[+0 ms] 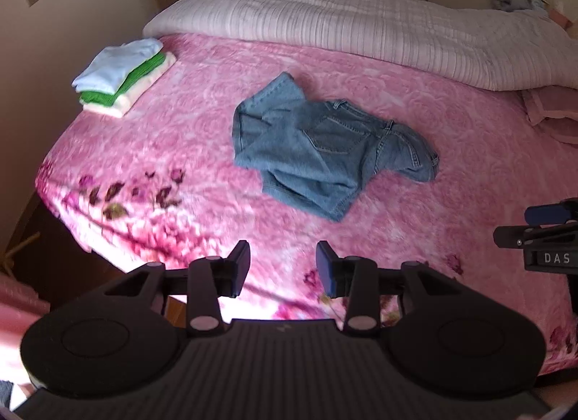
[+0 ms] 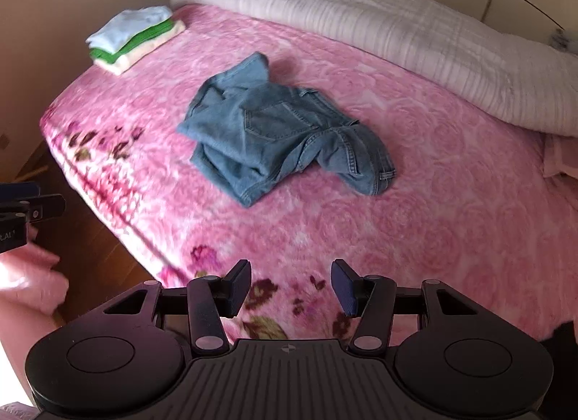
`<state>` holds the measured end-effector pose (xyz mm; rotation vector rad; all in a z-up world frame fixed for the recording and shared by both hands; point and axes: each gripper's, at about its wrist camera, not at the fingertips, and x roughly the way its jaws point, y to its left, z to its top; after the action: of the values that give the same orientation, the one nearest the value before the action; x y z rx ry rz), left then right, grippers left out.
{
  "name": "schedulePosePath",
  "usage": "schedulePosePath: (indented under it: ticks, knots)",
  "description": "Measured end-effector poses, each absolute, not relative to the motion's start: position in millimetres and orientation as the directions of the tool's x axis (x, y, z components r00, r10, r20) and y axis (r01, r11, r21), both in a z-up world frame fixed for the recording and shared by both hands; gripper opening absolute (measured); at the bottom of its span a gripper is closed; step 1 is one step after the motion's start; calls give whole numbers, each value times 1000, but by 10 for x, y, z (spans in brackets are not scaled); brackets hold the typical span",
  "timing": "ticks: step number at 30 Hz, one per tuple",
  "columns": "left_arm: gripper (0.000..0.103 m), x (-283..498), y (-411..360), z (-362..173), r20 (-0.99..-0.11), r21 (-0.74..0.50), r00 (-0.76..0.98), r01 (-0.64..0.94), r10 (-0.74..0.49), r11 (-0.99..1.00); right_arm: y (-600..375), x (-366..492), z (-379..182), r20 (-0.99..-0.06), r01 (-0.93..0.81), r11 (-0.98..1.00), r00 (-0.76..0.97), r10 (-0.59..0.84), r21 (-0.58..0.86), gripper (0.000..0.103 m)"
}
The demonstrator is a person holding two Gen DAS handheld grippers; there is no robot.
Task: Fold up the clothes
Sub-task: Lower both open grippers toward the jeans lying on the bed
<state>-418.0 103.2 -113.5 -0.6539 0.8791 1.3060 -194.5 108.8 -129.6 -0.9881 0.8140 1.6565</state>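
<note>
Crumpled jeans (image 1: 325,145) on bed (image 1: 173,152), both grippers clear.
Long axis diagonal, far-left to near-right. Left gripper (image 1: 283,268) and right gripper (image 2: 290,288) spread, empty.

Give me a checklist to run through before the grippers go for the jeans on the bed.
1. Left gripper empty, jaws apart: ok.
2. Right gripper empty, jaws apart: ok.
3. Jeans lying free on the pink blanket, nothing on top of them: ok.
4. Jeans spread flat for folding: not ok, they lie crumpled with one leg doubled over.
5. Folded stack apart from the jeans, near the bed's far corner: ok.
6. Waistband and leg hems found for a grip: cannot tell, the bunching hides parts of them.
</note>
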Motion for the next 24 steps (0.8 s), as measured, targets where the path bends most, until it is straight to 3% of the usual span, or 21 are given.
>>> schedulePosePath:
  ticks: [10, 24]
  knots:
    - [36, -4491, 1319, -1336, -870, 68, 55, -971, 490, 230, 1166, -2141, -1398, -917, -989, -141, -88, 388, 35, 53]
    - [36, -4296, 1199, -1324, -870, 80, 13, -982, 492, 169, 1216, -1936, -1362, -907, -982, -188, -105, 408, 29, 53]
